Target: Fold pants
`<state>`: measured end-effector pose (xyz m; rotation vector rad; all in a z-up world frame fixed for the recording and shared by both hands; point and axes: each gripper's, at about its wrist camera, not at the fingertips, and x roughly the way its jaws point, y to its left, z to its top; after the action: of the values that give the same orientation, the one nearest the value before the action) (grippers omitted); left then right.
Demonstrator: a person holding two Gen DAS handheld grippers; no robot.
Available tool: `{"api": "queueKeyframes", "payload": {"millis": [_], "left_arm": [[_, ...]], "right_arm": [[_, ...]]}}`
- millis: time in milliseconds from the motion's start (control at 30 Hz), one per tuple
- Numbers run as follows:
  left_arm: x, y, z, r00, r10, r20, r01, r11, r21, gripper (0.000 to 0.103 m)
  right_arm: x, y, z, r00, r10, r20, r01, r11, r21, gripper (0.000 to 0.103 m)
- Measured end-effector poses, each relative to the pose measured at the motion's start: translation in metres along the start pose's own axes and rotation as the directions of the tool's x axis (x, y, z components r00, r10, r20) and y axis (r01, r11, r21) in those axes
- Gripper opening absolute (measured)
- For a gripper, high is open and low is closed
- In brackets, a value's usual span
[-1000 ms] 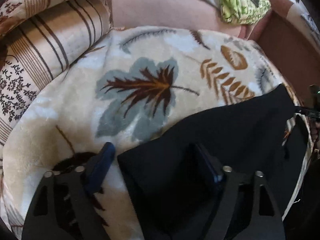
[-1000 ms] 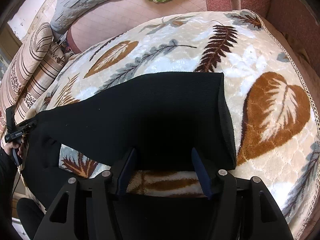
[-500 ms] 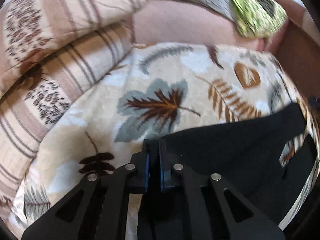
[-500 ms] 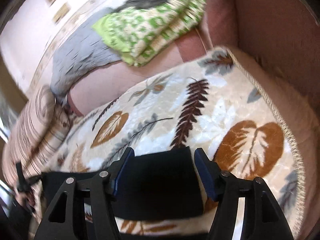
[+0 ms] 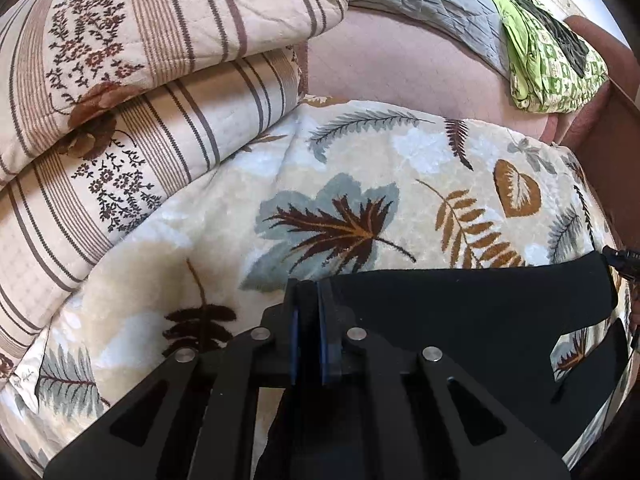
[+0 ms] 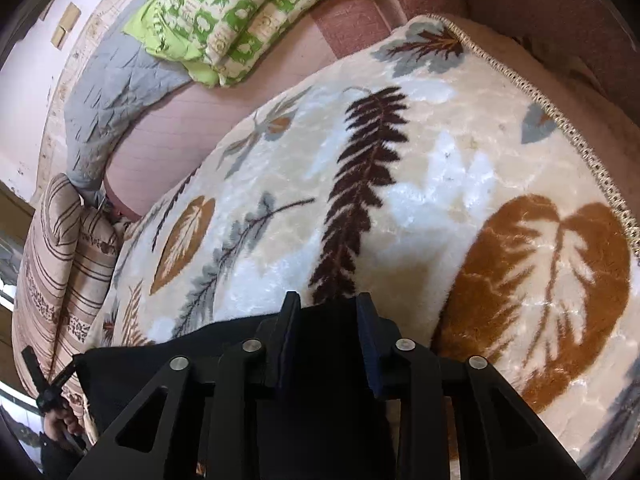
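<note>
Black pants (image 5: 460,312) lie spread on a cream plush blanket (image 5: 360,152) with a leaf pattern. My left gripper (image 5: 308,286) is shut on the pants' left edge, the cloth pinched between its blue pads. In the right wrist view the pants (image 6: 160,364) reach under my right gripper (image 6: 327,308). Its jaws are closing with a fold of black cloth in the gap between them, and the pads still stand apart. The other gripper (image 6: 48,392), with a hand on it, shows at the lower left. The right gripper's tip (image 5: 624,258) shows at the pants' far corner.
Folded striped quilts (image 5: 120,120) are stacked left of the blanket. A grey quilt (image 6: 112,92) and a green patterned one (image 6: 248,12) lie along the back of the pink sofa. The brown armrest (image 6: 560,12) rises beyond the blanket's braided edge (image 6: 568,128).
The left gripper has shut on the pants' edge and risen a little. The right gripper has rolled and slid across the pants, and its jaws have narrowed around the cloth.
</note>
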<state>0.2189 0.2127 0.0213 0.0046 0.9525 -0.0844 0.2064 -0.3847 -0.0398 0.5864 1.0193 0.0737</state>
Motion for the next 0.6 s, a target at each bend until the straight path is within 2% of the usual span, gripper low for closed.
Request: {"api": "queueKeyframes", "payload": {"millis": [33, 67, 300, 433, 600], "left_arm": [[-0.001, -0.001, 0.001, 1.0, -0.001, 0.0, 0.001, 1.0, 0.001, 0.005], [-0.003, -0.002, 0.001, 1.0, 0.0, 0.005, 0.0, 1.0, 0.009, 0.005], [-0.019, -0.005, 0.0, 0.999, -0.008, 0.048, 0.006, 0.999, 0.037, 0.005], [-0.025, -0.007, -0.002, 0.998, 0.006, 0.059, -0.008, 0.999, 0.042, 0.005], [-0.029, -0.008, -0.001, 0.998, 0.011, 0.067, -0.014, 0.999, 0.043, 0.005]], "right_arm": [[0.001, 0.001, 0.0, 1.0, 0.004, -0.005, -0.005, 1.0, -0.008, 0.018], [0.0, 0.002, 0.0, 1.0, 0.001, -0.004, -0.001, 1.0, -0.02, 0.001], [-0.034, 0.007, 0.004, 0.994, 0.043, 0.096, -0.037, 0.997, -0.064, 0.0], [-0.04, -0.001, 0.0, 0.994, 0.035, 0.104, -0.029, 0.998, -0.057, 0.0], [-0.052, 0.002, -0.002, 0.991, 0.066, 0.12, -0.057, 0.996, -0.075, 0.0]]}}
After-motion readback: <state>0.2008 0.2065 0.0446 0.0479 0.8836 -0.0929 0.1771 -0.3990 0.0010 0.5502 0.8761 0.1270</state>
